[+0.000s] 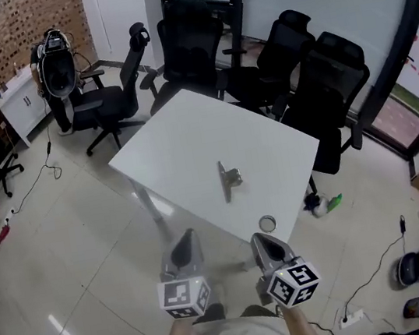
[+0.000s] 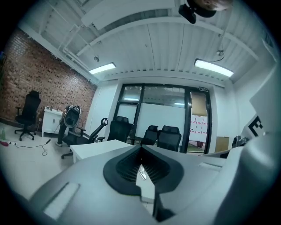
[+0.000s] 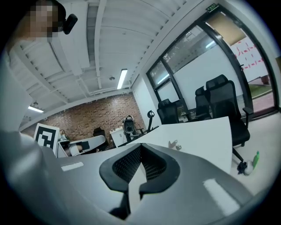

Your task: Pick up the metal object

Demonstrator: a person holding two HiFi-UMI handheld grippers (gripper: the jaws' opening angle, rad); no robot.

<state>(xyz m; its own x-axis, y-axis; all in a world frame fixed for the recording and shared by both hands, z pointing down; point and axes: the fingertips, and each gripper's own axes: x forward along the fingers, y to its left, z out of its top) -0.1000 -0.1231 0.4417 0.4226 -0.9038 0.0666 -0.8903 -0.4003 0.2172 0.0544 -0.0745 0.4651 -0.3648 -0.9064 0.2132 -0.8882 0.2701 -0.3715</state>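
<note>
The metal object point(image 1: 228, 178) is a grey, slim bar with a short piece standing out on its right side. It lies flat near the middle of the white tabletop point(image 1: 181, 139), its long axis running away from the person. A small round item point(image 1: 268, 224) sits near the near edge; whether it holds anything cannot be told. The left gripper point(image 1: 187, 245) and the right gripper point(image 1: 263, 245) hang in front of the tabletop, both with jaws closed together on nothing.

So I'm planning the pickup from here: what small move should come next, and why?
Probably carry the right tongs forward over the table's near edge toward the metal object, opening them on the way: they are shut and empty, short of the table, and the object lies mid-table, untouched.
</note>
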